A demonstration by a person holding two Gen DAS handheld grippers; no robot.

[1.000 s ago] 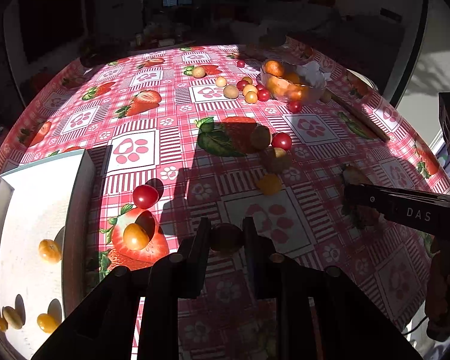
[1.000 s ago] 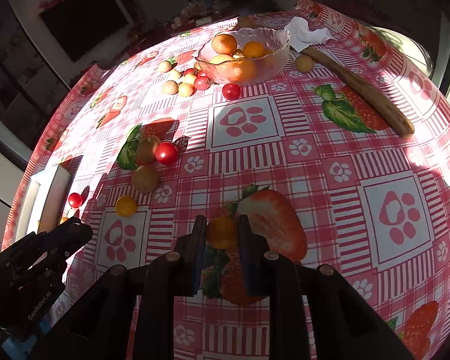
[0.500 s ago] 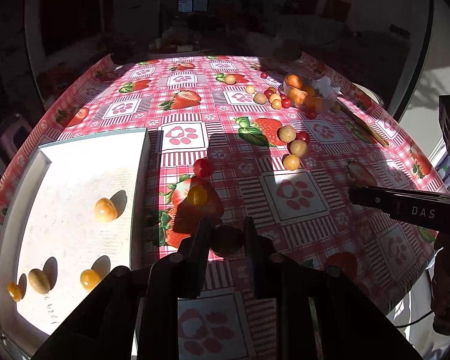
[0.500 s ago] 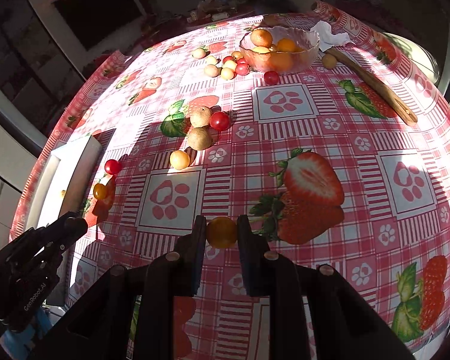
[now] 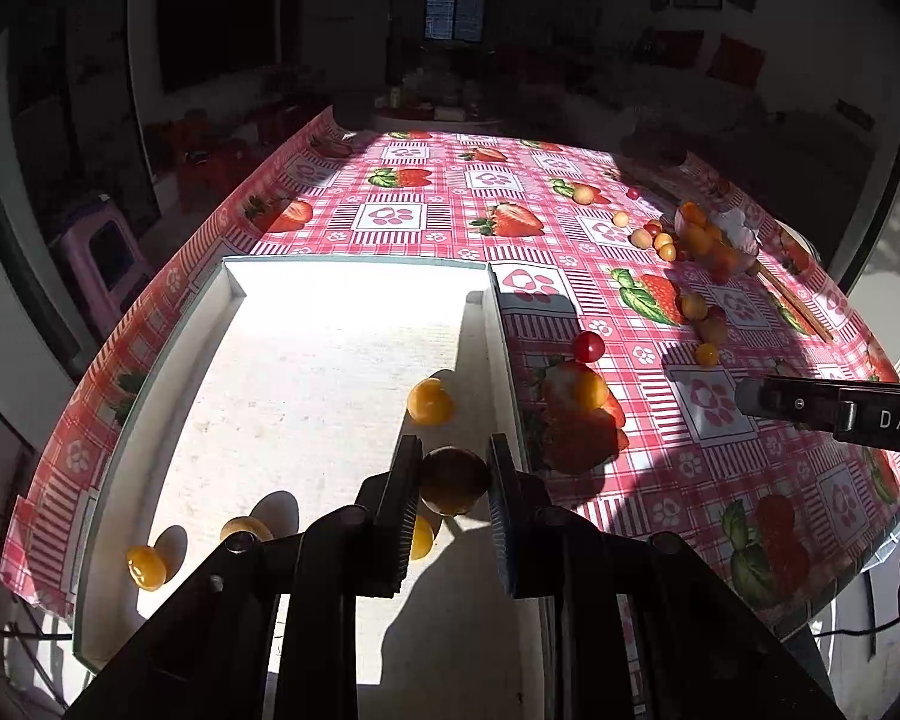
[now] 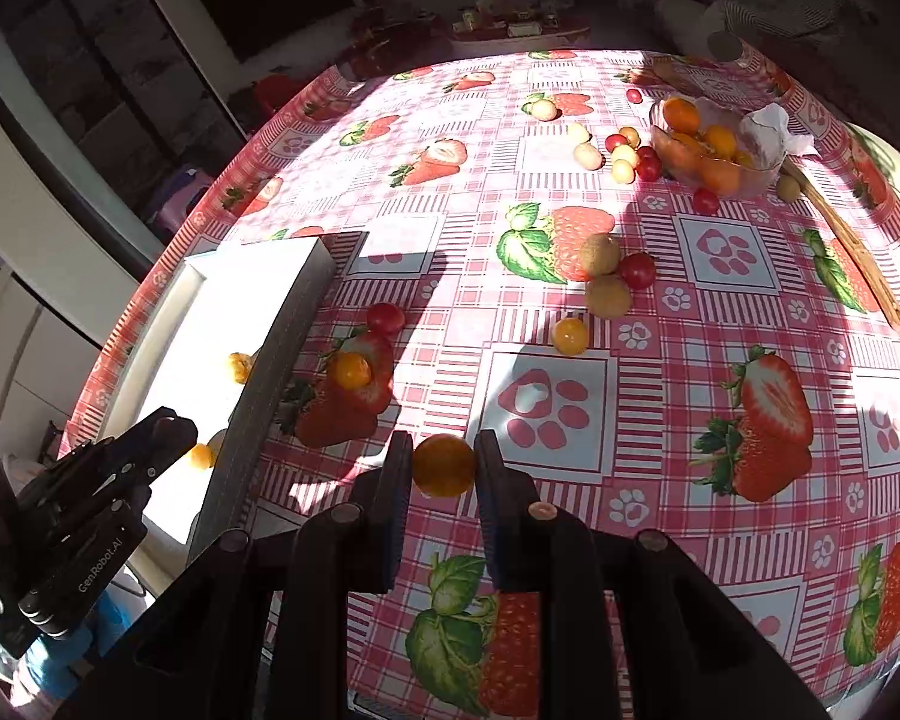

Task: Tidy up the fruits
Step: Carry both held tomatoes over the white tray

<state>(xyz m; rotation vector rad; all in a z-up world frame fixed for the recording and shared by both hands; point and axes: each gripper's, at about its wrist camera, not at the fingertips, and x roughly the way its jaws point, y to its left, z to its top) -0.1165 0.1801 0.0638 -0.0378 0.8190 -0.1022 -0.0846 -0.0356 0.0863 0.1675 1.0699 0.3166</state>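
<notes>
My left gripper (image 5: 453,480) is shut on a brown round fruit (image 5: 453,481) and holds it above the right side of the white tray (image 5: 210,324). Several yellow fruits (image 5: 429,401) lie in the tray. My right gripper (image 6: 444,463) is shut on a yellow-orange fruit (image 6: 444,464) above the red checked tablecloth, right of the tray (image 6: 210,294). The left gripper also shows in the right wrist view (image 6: 168,432), at the lower left over the tray. Loose fruits lie on the cloth: a red tomato (image 6: 385,318), a yellow one (image 6: 349,369), two brown fruits (image 6: 600,254).
A glass bowl (image 6: 750,180) of orange fruits stands at the far right with small fruits beside it. A wooden stick (image 6: 852,252) and a white tissue (image 6: 774,127) lie near it. The table edge runs close on the left.
Both grippers have moved left toward the tray with their fruits. The left gripper now hangs over the tray's right side; the right gripper is nearer the tray wall.
</notes>
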